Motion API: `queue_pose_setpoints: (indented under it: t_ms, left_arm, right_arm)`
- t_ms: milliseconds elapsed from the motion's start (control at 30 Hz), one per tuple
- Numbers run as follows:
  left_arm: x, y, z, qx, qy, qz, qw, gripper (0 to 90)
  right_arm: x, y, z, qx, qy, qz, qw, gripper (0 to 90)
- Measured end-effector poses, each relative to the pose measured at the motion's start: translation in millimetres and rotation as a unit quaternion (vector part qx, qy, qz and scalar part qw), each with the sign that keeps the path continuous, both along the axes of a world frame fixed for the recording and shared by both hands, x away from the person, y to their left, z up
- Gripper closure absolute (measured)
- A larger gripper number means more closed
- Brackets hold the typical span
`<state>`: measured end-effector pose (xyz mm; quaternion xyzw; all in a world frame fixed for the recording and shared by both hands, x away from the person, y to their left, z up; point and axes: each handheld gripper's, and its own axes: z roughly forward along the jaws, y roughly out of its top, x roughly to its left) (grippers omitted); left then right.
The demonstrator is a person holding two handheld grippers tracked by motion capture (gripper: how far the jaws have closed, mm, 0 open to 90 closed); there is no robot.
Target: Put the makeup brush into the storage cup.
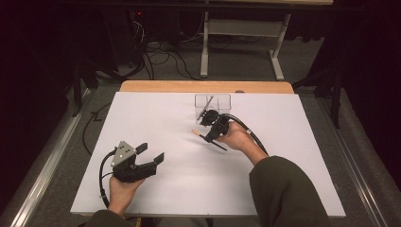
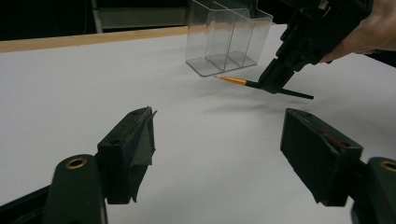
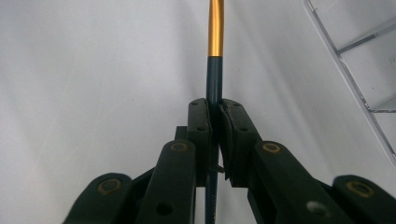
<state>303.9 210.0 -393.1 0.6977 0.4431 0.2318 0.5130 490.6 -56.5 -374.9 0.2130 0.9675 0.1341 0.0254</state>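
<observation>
Table (image 1: 156, 189): white sheet over the whole top, with a wooden edge along the far side, and both your hands are on it.
Box (image 1: 213, 105): clear plastic, with dividers, standing toward the far middle of the sheet; in the left gripper view (image 2: 229, 37) its compartments look bare, though in the high view a thin dark stick seems to lean inside and you can't tell what it is.
Left gripper (image 1: 150, 153): you've got it low on the near left of the sheet, pointing toward the middle. Jaws stand wide apart with nothing between them, and in its own view (image 2: 219, 154) there's just white sheet in the gap.
Right gripper (image 1: 208, 136): it sits just in front of the box, nose angled down and toward the left. Jaws are pinched tight on the brush, and in its own view (image 3: 215, 140) the pads squeeze the dark handle from both sides.
Right hand (image 1: 236, 138): wrapped round the gripper body, with the cable trailing back along your sleeve.
Brush (image 1: 208, 139): slim dark handle with a gold ferrule (image 3: 215, 28). It's clamped mid-handle, with the gold end poking out toward the left and the tail sticking out behind. In the left gripper view (image 2: 252, 84) the gold tip sits close to the box's near corner, low over the sheet; whether it touches either you can't tell.
</observation>
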Motion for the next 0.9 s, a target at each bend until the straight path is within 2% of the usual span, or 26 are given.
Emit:
queue_pose_setpoints:
  t_ms: [100,133,433,767,900]
  left_arm:
    - [0.0,0.2,0.0,0.0,0.0,0.0,1.0,26.5]
    - [-0.1,0.1,0.0,0.0,0.0,0.0,1.0,26.5]
    - [0.1,-0.4,-0.1,0.0,0.002,0.0,1.0,26.4]
    - [0.4,-0.9,-0.3,0.0,0.003,-0.001,1.0,26.4]
    - [0.3,-1.0,-0.4,0.002,0.003,-0.002,1.0,26.4]
  right_arm:
    - [-0.7,-2.5,2.4,0.005,0.0,-0.002,1.0,84.9]
    - [-1.9,-4.7,4.2,0.014,-0.001,-0.005,0.9999,84.9]
    - [-7.3,-13.4,13.8,0.043,-0.007,-0.006,0.999,84.9]
    - [-13.8,-15.4,17.0,0.06,-0.011,0.001,0.9982,84.9]
    - [-15.0,-20.1,22.8,0.078,-0.015,-0.002,0.9968,84.9]
